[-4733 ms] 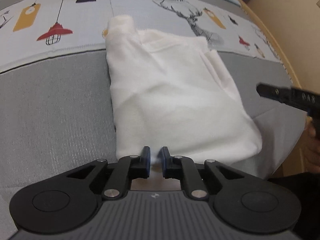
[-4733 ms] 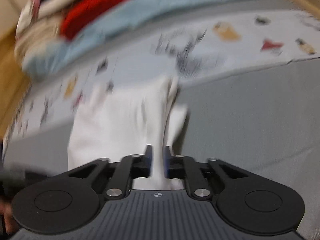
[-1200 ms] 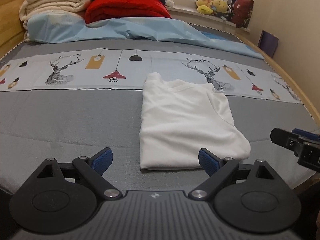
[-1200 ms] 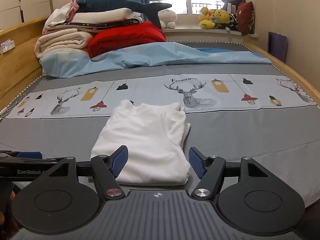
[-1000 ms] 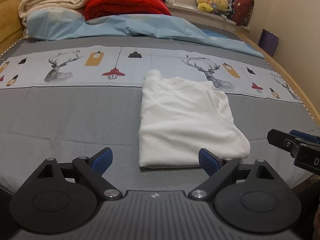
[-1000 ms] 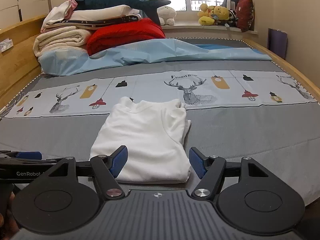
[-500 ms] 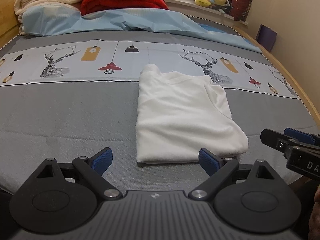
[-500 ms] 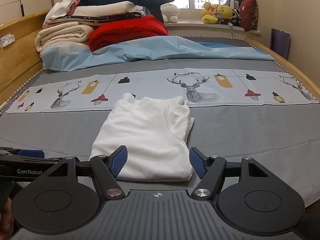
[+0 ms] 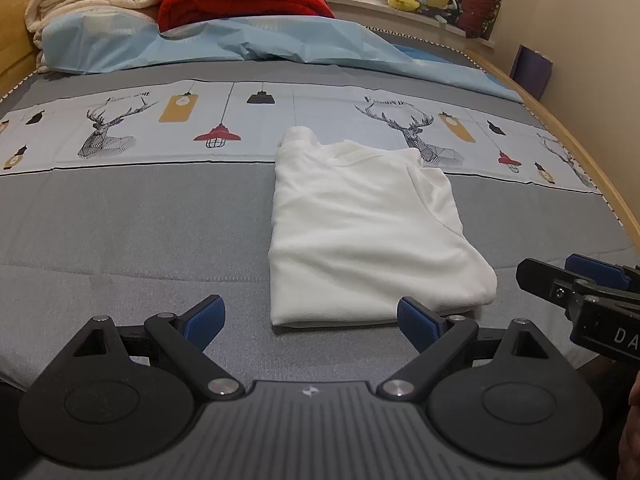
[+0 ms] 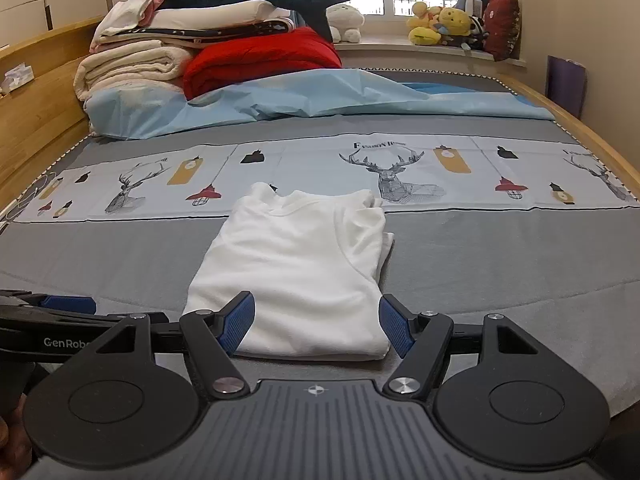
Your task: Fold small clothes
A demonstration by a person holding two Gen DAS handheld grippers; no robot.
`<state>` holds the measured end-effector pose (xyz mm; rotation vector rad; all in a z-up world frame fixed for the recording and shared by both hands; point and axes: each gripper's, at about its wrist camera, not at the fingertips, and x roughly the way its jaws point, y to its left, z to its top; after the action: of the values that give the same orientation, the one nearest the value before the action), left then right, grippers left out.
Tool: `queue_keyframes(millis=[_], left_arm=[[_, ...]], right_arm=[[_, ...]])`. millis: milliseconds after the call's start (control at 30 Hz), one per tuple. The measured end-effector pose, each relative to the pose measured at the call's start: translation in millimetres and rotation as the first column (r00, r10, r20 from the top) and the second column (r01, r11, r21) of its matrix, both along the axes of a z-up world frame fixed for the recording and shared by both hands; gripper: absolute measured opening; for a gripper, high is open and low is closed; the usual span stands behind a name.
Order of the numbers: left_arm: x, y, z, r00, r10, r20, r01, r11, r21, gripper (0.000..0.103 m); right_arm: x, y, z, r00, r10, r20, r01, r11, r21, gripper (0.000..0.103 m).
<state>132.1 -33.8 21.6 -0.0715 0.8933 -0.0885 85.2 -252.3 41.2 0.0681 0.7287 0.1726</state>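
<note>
Both black two-finger grippers with blue pads hang just short of the near hem of the garment, and neither has hold of anything: the left gripper [image 9: 310,322] has its jaws spread wide over bare bedcover, and the right gripper [image 10: 316,322] stands almost as wide, its pads framing the near edge in its own view without pressing on it.

Straight ahead of both tools lies the folded white knit top [image 9: 360,228], its long axis running away from them toward the head of the bed, collar end at the far side. It rests on the grey quilted bedcover [image 9: 120,232], its far end lapping onto the pale printed band with deer and lamps [image 9: 160,120]. The right gripper looks the nearer to the near hem, though the margin is slight; the left sits off toward the left corner.

The top forms a tidy rectangle with a doubled near edge, smooth across the middle, with layers bunched a little along its right side.
</note>
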Motion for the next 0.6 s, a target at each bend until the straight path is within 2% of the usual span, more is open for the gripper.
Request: queue_keyframes(millis=[600], left_arm=[[-1.4,-3.3,0.2,1.0,-0.026,0.006,0.026,1.0,0.004,0.095]], right_arm=[[-0.5,1.7,-0.2,1.0,0.005,0.0,-0.005,1.0,-0.003,0.07]])
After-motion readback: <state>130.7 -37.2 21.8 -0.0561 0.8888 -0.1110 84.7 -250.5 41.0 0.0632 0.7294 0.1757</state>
